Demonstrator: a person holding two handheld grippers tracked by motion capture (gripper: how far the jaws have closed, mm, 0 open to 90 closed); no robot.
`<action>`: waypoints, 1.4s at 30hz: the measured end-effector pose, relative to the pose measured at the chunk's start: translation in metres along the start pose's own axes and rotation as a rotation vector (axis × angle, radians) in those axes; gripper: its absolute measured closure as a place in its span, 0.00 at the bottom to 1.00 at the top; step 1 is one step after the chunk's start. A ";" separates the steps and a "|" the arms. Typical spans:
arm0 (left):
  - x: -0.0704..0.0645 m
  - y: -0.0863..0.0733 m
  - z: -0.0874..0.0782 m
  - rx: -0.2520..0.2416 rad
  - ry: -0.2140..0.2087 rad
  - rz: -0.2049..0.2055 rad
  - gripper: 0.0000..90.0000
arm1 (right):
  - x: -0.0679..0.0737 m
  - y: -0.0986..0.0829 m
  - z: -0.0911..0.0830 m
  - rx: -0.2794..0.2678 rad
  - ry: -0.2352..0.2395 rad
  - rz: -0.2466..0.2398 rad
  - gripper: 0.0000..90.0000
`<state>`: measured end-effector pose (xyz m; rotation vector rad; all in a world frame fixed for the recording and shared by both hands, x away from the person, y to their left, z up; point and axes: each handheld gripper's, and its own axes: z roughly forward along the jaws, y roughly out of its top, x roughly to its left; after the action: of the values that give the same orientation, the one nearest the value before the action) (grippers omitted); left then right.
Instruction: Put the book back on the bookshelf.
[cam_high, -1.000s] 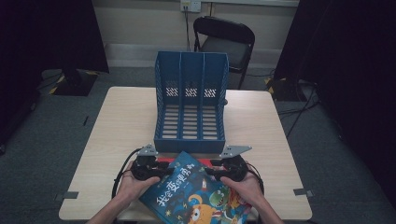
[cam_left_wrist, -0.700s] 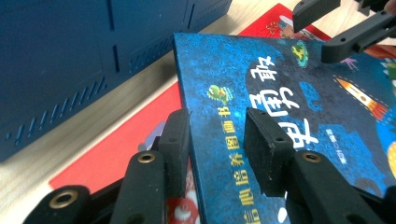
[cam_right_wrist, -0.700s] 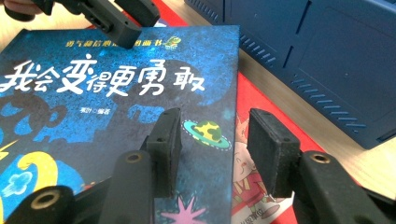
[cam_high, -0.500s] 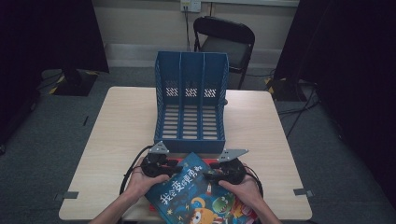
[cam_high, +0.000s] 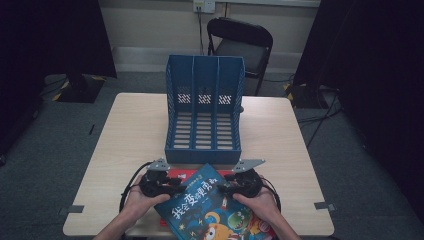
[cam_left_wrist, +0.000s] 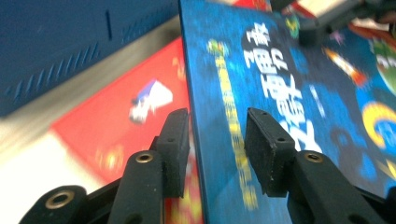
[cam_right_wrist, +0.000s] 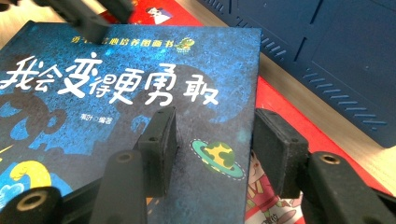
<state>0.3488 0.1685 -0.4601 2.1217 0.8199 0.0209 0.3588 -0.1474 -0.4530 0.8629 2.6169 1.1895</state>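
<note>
High view: wood table (cam_high: 125, 140), dark floor, chair (cam_high: 240, 45) far side. Blue rack (cam_high: 205, 112) mid-table. Blue book (cam_high: 210, 212) at near edge, atop red book (cam_high: 181, 174). Left gripper (cam_high: 172, 184) at book's left edge, right gripper (cam_high: 222, 189) at right edge

Left gripper view: jaws apart, straddling blue book (cam_left_wrist: 280, 93) edge, not clamped

Right gripper view: jaws apart over blue book (cam_right_wrist: 116, 93) corner; red book (cam_right_wrist: 280, 135) beneath, rack (cam_right_wrist: 327, 46) far right

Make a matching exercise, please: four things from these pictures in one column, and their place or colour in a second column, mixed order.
1. blue book
2. red book
3. file rack
4. chair

a. behind the table
b. lies under the other book
c. three compartments, none holding anything
d. both grippers' jaws straddle its edges

Pairs: 1-d, 2-b, 3-c, 4-a
</note>
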 end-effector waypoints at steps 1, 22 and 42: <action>-0.001 -0.004 -0.004 -0.003 0.009 0.004 0.67 | 0.000 0.000 0.000 0.000 -0.001 0.000 0.56; -0.002 0.000 0.006 -0.050 0.018 0.024 0.78 | 0.002 -0.002 -0.005 0.007 -0.005 0.000 0.56; -0.002 0.023 0.027 -0.028 -0.009 0.029 0.77 | 0.001 -0.004 -0.002 0.005 0.005 0.023 0.44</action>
<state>0.3674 0.1380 -0.4608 2.1060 0.7794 0.0370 0.3554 -0.1506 -0.4542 0.8941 2.6218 1.1932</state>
